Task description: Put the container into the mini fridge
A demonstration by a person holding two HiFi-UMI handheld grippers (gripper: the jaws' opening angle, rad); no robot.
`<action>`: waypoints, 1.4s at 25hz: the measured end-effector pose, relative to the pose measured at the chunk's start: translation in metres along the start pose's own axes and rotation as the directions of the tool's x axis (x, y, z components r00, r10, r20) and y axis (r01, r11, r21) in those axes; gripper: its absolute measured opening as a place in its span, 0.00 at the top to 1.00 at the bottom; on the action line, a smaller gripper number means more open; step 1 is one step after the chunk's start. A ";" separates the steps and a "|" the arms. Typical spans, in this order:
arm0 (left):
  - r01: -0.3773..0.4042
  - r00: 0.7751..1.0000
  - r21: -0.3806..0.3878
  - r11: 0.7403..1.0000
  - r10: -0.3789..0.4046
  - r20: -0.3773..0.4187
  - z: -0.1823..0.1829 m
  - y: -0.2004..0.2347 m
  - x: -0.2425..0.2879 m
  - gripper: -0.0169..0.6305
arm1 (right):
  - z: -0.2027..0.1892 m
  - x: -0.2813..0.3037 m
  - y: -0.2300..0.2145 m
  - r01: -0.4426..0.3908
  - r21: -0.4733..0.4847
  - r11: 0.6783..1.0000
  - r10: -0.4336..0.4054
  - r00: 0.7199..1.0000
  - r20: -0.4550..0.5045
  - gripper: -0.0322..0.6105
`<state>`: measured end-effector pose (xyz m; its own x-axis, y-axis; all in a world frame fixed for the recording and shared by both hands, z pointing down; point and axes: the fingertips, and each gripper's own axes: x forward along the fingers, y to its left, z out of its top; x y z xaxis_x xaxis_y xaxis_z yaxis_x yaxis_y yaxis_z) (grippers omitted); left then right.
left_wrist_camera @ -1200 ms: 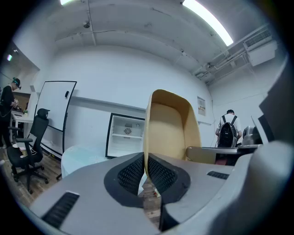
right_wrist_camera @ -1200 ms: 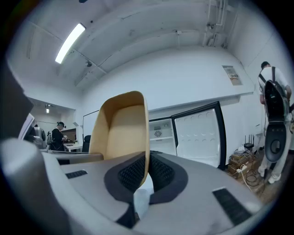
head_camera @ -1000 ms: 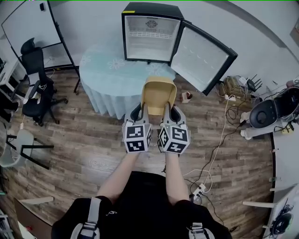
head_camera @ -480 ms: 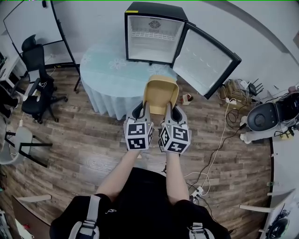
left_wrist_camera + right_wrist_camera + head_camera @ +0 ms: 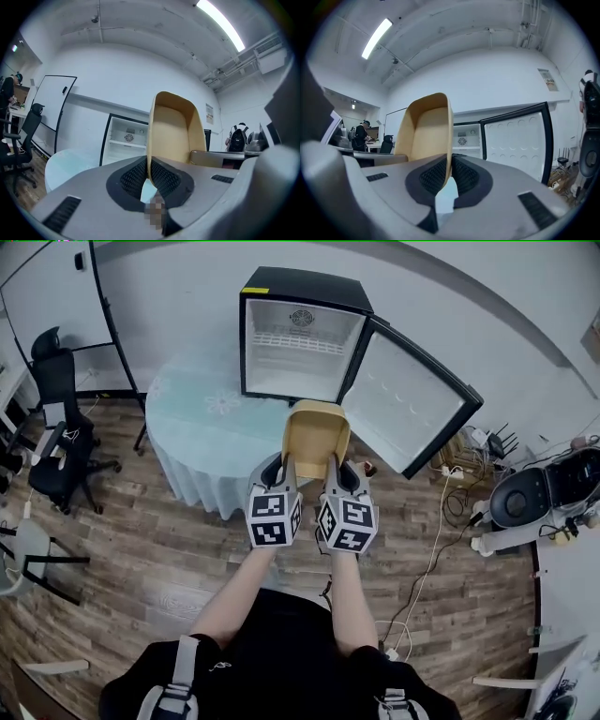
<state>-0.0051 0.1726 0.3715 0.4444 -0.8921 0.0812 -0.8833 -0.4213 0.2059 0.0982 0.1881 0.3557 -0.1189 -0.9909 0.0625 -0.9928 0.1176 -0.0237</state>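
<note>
Tan plastic walls are pinched from both sides: the left gripper (image 5: 149,177) is clamped shut on the container's (image 5: 317,430) left wall and the right gripper (image 5: 450,176) on its right wall, likely so it's held level without tipping. It's held up in the air, near the round table's (image 5: 192,423) near edge. The mini fridge (image 5: 298,338) is set at the far edge, door (image 5: 410,407) swung wide, so a straight push-in looks doable.

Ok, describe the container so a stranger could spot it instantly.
Find the open black mini fridge on the round table. In front of it, held aloft, is a tan open-topped container, pinched by the left gripper and right gripper. It's the only tan tub around.
</note>
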 end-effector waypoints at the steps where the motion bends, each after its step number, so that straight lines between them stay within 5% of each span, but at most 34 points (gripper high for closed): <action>1: 0.002 1.000 0.002 1.000 -0.002 0.001 0.002 0.003 0.010 0.95 | 0.001 0.009 -0.002 0.001 0.003 1.000 -0.001 1.000 0.001 0.91; 17: -0.096 0.973 0.031 0.995 0.100 -0.206 -0.057 0.102 0.128 0.95 | -0.084 0.165 0.002 -0.051 0.136 0.989 0.076 0.980 -0.184 0.91; 35: -0.136 0.981 -0.026 0.990 0.131 -0.146 0.001 0.206 0.275 0.94 | -0.042 0.358 0.018 -0.124 -0.004 0.992 0.121 0.972 -0.204 0.92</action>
<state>-0.0645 -0.1592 0.4355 0.3420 -0.9060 0.2494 -0.9314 -0.2915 0.2181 0.0369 -0.1621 0.4191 -0.2388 -0.9353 0.2611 -0.9703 0.2402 -0.0272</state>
